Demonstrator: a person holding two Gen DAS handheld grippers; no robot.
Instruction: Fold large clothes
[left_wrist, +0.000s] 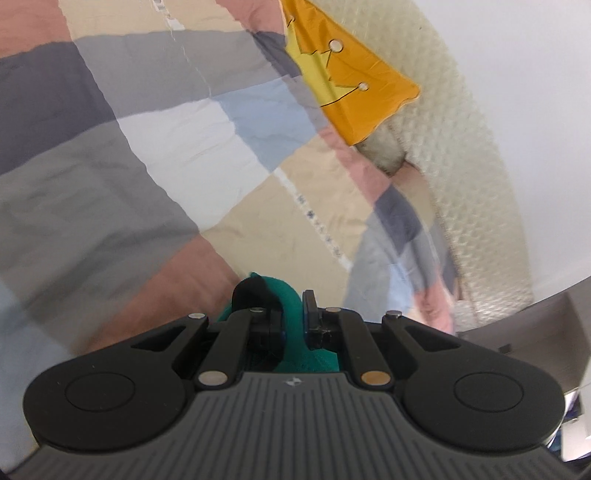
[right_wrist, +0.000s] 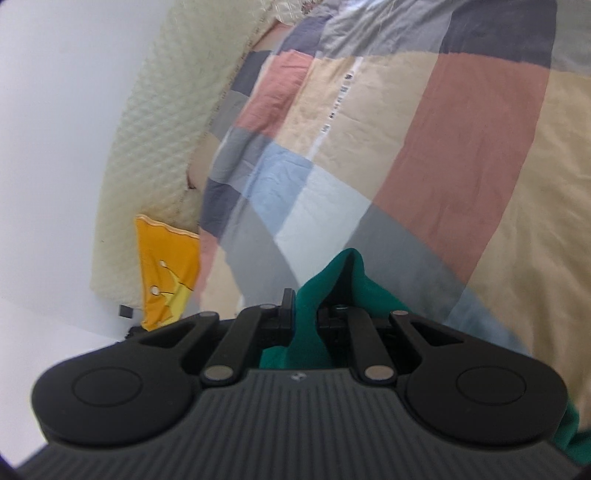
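A dark green garment (left_wrist: 291, 321) is pinched between the jaws of my left gripper (left_wrist: 293, 308), which is shut on it; only a small fold with a black trim piece shows past the fingers. In the right wrist view the same green garment (right_wrist: 332, 291) rises in a peak between the jaws of my right gripper (right_wrist: 304, 308), also shut on the cloth. More green fabric hangs below at the lower right edge (right_wrist: 576, 435). Both grippers hover above a bed with a patchwork cover (left_wrist: 177, 147) (right_wrist: 424, 155); the rest of the garment is hidden under the gripper bodies.
A yellow-orange cushion (left_wrist: 343, 81) (right_wrist: 166, 266) lies by the cream quilted headboard (left_wrist: 469, 155) (right_wrist: 147, 147). A white wall (left_wrist: 535, 110) (right_wrist: 48, 129) stands behind the headboard. Some furniture shows at the left wrist view's right edge (left_wrist: 535, 332).
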